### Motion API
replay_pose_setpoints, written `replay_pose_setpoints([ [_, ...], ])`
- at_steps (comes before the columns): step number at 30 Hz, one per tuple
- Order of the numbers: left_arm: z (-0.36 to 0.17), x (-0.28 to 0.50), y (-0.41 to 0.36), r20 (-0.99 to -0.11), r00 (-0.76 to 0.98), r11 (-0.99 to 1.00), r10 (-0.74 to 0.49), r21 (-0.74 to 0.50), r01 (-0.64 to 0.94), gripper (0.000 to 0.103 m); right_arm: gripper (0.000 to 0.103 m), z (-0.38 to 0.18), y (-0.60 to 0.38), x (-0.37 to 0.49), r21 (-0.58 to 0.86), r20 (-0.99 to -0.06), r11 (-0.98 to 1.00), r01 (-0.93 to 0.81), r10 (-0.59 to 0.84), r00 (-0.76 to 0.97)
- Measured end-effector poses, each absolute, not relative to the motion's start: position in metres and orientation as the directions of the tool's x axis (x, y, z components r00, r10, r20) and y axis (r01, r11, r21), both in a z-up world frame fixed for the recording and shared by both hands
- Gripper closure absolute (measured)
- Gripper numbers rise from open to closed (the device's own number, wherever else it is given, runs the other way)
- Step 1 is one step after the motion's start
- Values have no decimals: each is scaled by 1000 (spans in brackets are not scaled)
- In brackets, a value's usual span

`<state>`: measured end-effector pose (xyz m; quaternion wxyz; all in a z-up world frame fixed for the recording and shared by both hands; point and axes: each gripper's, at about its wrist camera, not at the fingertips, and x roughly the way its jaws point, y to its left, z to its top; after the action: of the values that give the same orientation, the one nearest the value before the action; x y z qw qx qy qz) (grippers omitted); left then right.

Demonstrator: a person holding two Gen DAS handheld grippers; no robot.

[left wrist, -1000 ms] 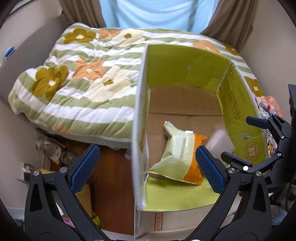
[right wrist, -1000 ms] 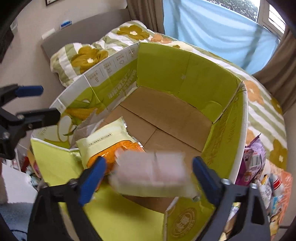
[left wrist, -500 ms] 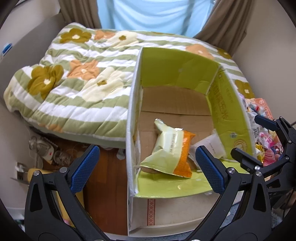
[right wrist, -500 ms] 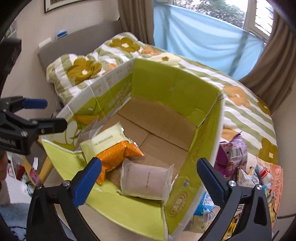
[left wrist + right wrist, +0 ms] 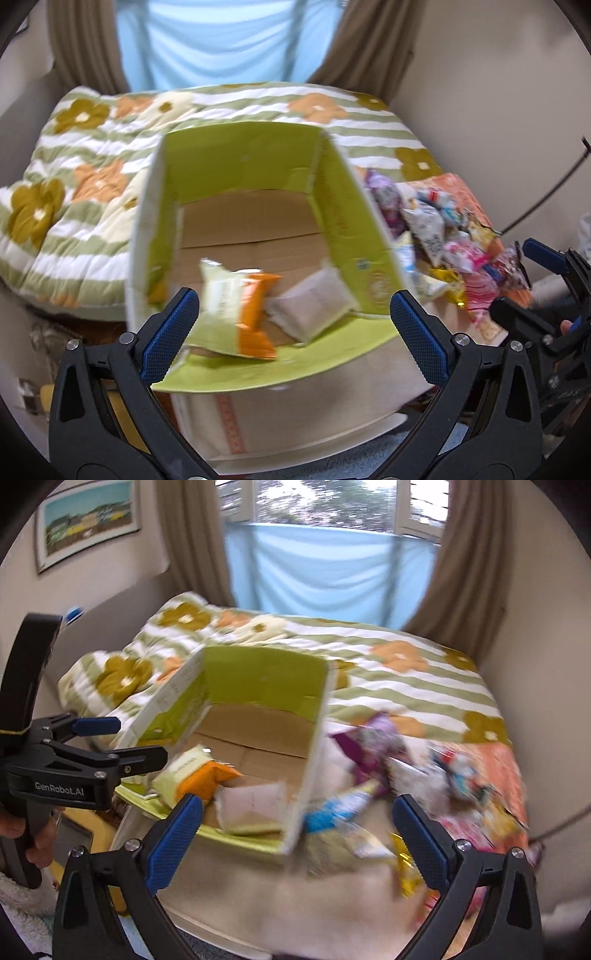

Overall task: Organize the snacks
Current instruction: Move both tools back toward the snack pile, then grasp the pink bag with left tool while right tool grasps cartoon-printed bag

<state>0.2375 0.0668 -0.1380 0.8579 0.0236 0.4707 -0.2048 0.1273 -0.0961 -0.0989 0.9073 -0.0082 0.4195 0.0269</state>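
Left wrist: left gripper gaping wide, empty, facing box holding orange packet.

Right wrist: right gripper gaping, empty, facing snack pile beside box; best singling out one loose packet.

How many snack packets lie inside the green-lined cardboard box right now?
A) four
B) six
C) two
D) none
C: only the pale green and orange snack packet and the flat whitish packet beside it lie in the green-lined cardboard box; the heap of mixed snack packets sits outside it on the bed.
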Motion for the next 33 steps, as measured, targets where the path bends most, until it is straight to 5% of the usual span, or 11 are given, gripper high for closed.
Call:
replay_pose_setpoints([
  [13,-137,174,-91,-823,432,887,-369,-174,427,1,1,-93,-257,57,-3,-760,993,117,-78,646],
  [33,-250,132,-265,-904,283,882,-321,-177,436,1,1,-186,-399,52,194,-833,970,148,83,548],
])
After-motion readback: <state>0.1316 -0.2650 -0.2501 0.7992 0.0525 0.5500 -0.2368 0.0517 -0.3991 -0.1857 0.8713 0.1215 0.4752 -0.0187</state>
